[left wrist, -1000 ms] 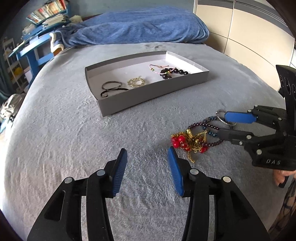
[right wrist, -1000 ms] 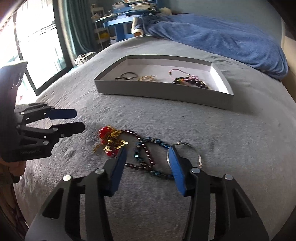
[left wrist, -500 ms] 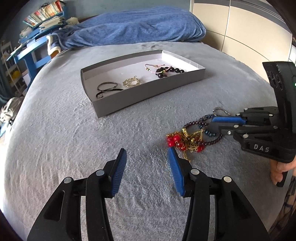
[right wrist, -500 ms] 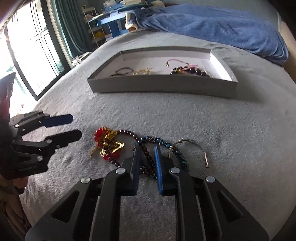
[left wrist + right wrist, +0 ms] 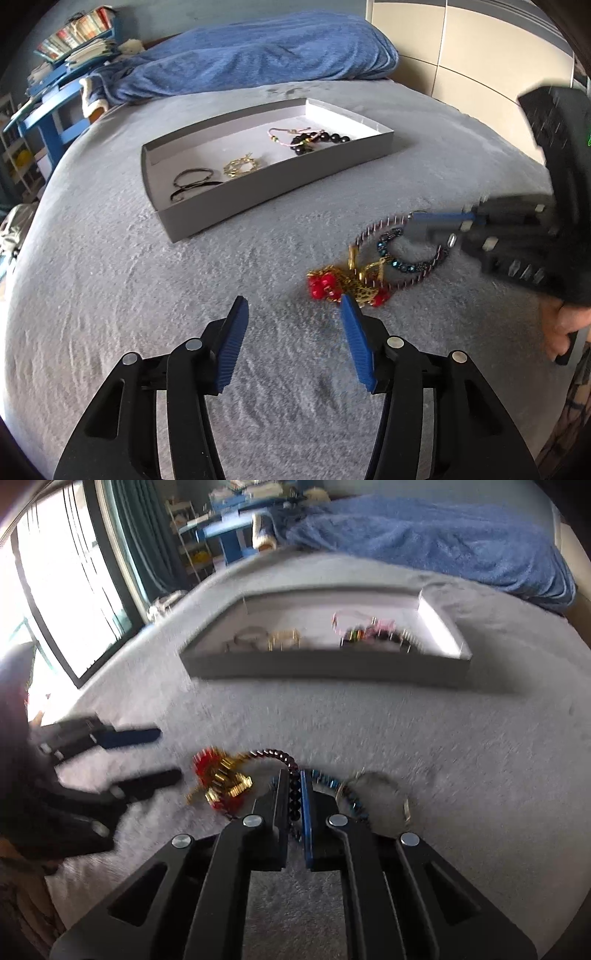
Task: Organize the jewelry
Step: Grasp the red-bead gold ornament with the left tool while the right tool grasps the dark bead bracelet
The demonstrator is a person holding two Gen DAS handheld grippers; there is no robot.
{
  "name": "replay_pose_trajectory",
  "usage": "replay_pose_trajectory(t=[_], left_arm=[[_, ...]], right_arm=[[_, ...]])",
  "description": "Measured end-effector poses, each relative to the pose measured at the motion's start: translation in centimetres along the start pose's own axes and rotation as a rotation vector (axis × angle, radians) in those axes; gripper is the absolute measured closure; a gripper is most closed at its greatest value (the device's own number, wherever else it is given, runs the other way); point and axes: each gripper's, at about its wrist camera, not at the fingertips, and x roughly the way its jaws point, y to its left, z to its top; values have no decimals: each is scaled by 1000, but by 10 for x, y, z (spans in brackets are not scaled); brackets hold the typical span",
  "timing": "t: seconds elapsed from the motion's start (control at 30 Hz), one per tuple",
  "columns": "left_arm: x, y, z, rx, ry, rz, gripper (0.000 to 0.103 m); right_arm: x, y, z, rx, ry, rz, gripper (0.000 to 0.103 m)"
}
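A grey tray on the grey bed holds black hair ties, a gold piece and a dark bead bracelet. Loose jewelry lies near me: a red and gold piece, a blue bead bracelet and a dark purple bead strand. My right gripper is shut on the purple bead strand; it also shows in the left wrist view. My left gripper is open and empty, just left of the red and gold piece. A silver hoop lies right of the right gripper.
A blue blanket lies piled at the head of the bed behind the tray. A blue desk with books stands at the far left, beige cabinet panels at the far right. A window is left of the bed.
My right gripper closed from open onto the purple bead strand and is moving, so its view is blurred. My left gripper stayed open and shifted slightly toward the jewelry pile.
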Motion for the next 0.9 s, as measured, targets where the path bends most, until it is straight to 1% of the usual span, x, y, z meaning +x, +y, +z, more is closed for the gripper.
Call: replay_pose_trajectory(t=[0.1,0.17,0.23,0.33,0.43,0.47,0.5,0.53,0.57,0.63,0.67,0.73,0.8,0.9], left_arm=[[3,-6,1,20,5,-5,44],[7,-12,3,40,10,-10,44],[10,-18,5,61,12,-15,43],[18,-26,10,98,19,-11,43],[25,-27,14,79,29,-35,43],[27,-26,14,65,33,-49,45],[28,-24,14,46,36,-73,53],[28,-23,14,37,37,-92,57],[26,-23,14,35,33,-94,62],[20,-24,15,39,12,-103,76],[17,-24,16,37,7,-121,84],[10,-26,15,47,-7,-124,94],[6,-26,14,53,-14,-117,94],[3,-23,16,36,-27,-110,94]], right_arm=[[-20,-2,9,21,-64,22,97],[-30,-3,14,32,-99,26,97],[-35,-6,16,44,-115,27,97],[-34,-10,18,58,-112,15,97],[-32,-12,18,65,-104,9,97],[-32,-12,18,64,-105,9,97],[-33,-12,18,64,-106,10,97],[-32,-12,18,64,-109,11,97],[-32,-12,19,64,-111,12,97],[-30,-12,20,66,-115,16,97],[-30,-11,20,68,-116,18,97],[-30,-11,22,68,-120,21,97],[-30,-9,23,63,-122,22,97],[-31,-8,24,61,-125,23,97]])
